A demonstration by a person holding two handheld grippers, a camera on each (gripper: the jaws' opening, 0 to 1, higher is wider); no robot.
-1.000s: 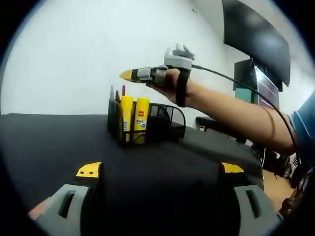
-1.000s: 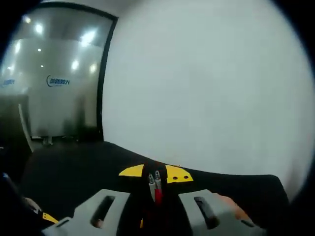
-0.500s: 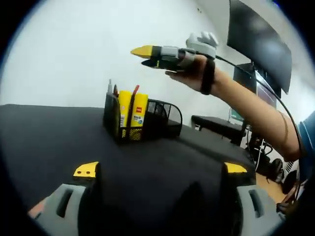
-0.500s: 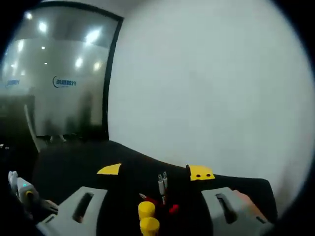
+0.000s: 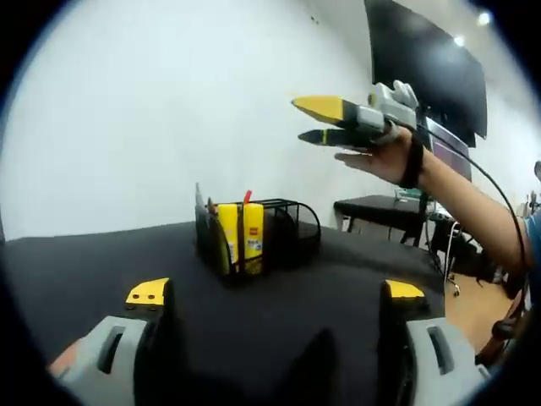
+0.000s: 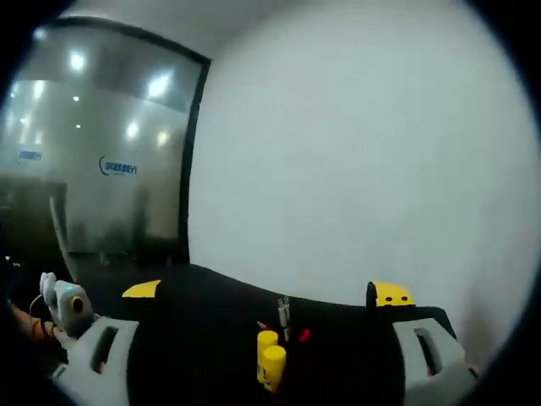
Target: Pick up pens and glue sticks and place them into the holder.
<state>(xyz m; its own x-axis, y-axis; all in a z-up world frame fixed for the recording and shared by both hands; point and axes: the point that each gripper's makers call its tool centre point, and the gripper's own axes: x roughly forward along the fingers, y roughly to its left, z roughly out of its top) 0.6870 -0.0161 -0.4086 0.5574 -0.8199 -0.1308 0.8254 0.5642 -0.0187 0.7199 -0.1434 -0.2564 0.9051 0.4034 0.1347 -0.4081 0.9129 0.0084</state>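
A black mesh holder (image 5: 275, 233) stands on the black table (image 5: 93, 262). In it are two yellow glue sticks (image 5: 241, 237), a red pen (image 5: 247, 198) and grey pen tips (image 5: 199, 200). My right gripper (image 5: 311, 121) hangs open and empty in a person's hand, above and to the right of the holder. My left gripper (image 5: 275, 292) is open near the table, a short way in front of the holder, with nothing between its jaws. In the right gripper view my right gripper (image 6: 266, 293) is open above the glue sticks (image 6: 270, 362) and the pen tips (image 6: 283, 309).
A white wall (image 5: 169, 101) rises behind the table. A dark screen (image 5: 423, 63) hangs at the upper right, with a desk (image 5: 380, 207) below it. A glass partition (image 6: 93, 169) stands to the left. The left gripper's housing (image 6: 66, 306) shows at the left edge.
My right gripper's jaws went from nearly shut around a red pen to wide open. It has risen up and away from the holder. The left gripper stayed open.
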